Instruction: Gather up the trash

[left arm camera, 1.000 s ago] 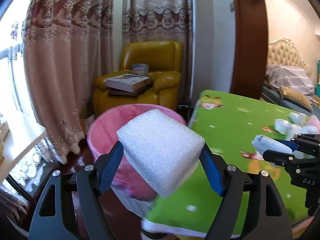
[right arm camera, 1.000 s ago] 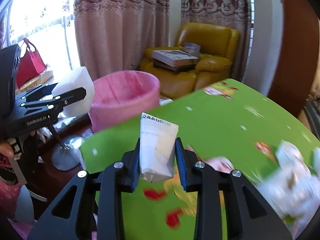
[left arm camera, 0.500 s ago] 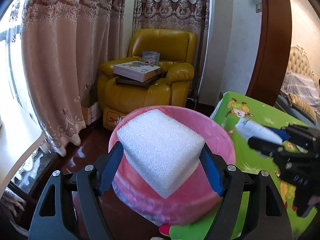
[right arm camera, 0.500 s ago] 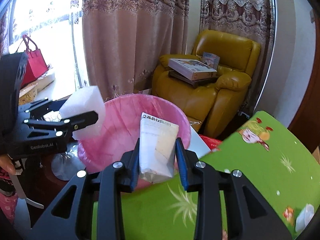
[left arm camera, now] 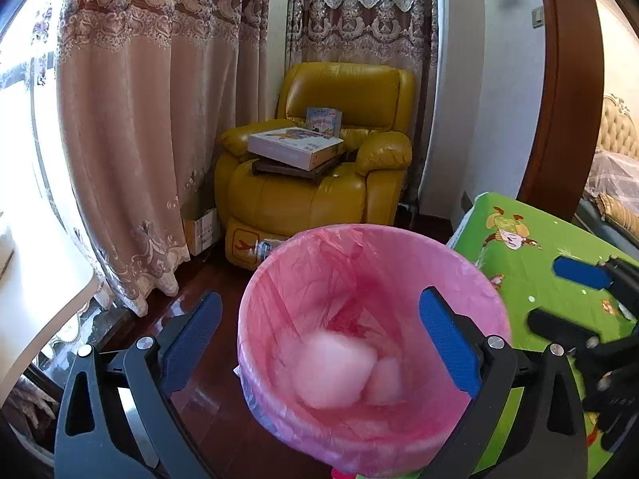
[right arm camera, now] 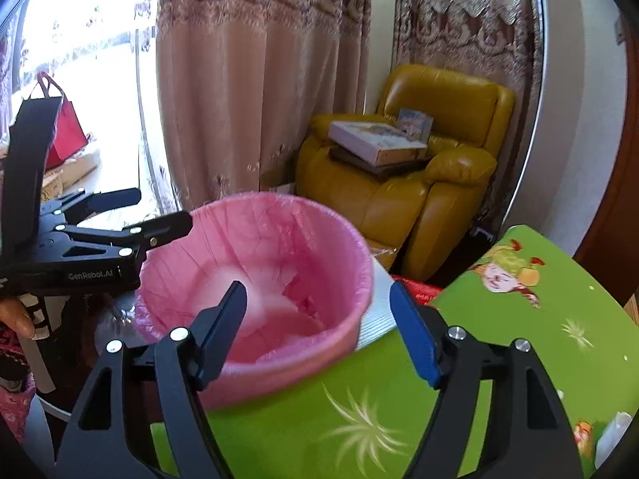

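A bench [right arm camera: 539,343] covered with a bright green cartoon-print cloth fills the lower right of both views, and its near corner sits just beside a bin lined with a pink bag [left arm camera: 371,343]. Behind the bin, a dark glossy wooden floor [left arm camera: 211,279] runs back to a mustard-yellow leather armchair [left arm camera: 319,183], which carries a flat white box [left arm camera: 295,147] stacked on something dark, with a small booklet [left arm camera: 324,119] propped against the backrest. Long beige lace-trimmed curtains [left arm camera: 151,127] hang on the left by a bright window, a red bag [right arm camera: 66,127] stands on the sill side, and a brown door frame [left arm camera: 567,92] closes off the right. The left tongs [left arm camera: 321,335] point down over the bin with the jaws spread wide after just opening, nothing between them; the right wrist view shows them from the side, a fingertip [right arm camera: 16,321] of the person's hand curled at the handle. The right tongs [right arm camera: 319,319] hover over the bin's rim from the bench side, their jaws likewise having just opened and now empty. The trash lies inside the bin, blurred: a white foam block [left arm camera: 331,371] with a smaller pale piece [left arm camera: 385,379] just beside it.
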`<state>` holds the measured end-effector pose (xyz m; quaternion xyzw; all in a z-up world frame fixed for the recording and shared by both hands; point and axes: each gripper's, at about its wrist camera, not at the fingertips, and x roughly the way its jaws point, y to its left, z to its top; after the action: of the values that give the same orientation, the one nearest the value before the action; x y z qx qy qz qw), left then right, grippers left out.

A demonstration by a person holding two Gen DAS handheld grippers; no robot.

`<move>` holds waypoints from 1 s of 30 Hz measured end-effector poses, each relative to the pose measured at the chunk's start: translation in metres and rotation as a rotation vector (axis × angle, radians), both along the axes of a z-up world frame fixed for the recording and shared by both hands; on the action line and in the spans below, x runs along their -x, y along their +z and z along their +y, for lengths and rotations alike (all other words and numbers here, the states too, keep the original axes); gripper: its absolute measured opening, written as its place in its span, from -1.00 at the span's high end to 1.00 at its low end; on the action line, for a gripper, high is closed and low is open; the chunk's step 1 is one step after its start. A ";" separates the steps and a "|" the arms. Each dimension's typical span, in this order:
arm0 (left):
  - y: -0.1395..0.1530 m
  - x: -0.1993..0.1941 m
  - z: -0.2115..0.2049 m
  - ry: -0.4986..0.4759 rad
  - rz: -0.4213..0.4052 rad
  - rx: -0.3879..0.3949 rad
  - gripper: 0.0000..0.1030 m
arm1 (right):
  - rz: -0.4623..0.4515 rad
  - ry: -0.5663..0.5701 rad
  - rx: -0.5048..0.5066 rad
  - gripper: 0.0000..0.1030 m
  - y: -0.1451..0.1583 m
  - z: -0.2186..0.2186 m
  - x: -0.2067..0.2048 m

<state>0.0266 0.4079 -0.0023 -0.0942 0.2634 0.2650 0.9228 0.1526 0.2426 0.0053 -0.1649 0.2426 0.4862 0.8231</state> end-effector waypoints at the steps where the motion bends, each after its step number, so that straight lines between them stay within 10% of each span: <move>1: 0.002 0.004 -0.004 0.002 -0.008 -0.005 -0.82 | -0.001 -0.004 -0.012 -0.45 0.003 -0.007 0.001; 15: 0.022 0.017 -0.119 -0.102 -0.117 0.009 -0.82 | -0.005 -0.203 -0.151 -0.47 0.037 -0.172 0.023; 30: -0.017 -0.031 -0.284 -0.445 -0.009 0.064 -0.82 | -0.024 -0.568 -0.114 -0.47 -0.001 -0.392 0.046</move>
<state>0.0577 0.1235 -0.0192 -0.0642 0.2818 0.0459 0.9562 0.1065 -0.1497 0.0038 -0.0498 0.2416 0.2471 0.9371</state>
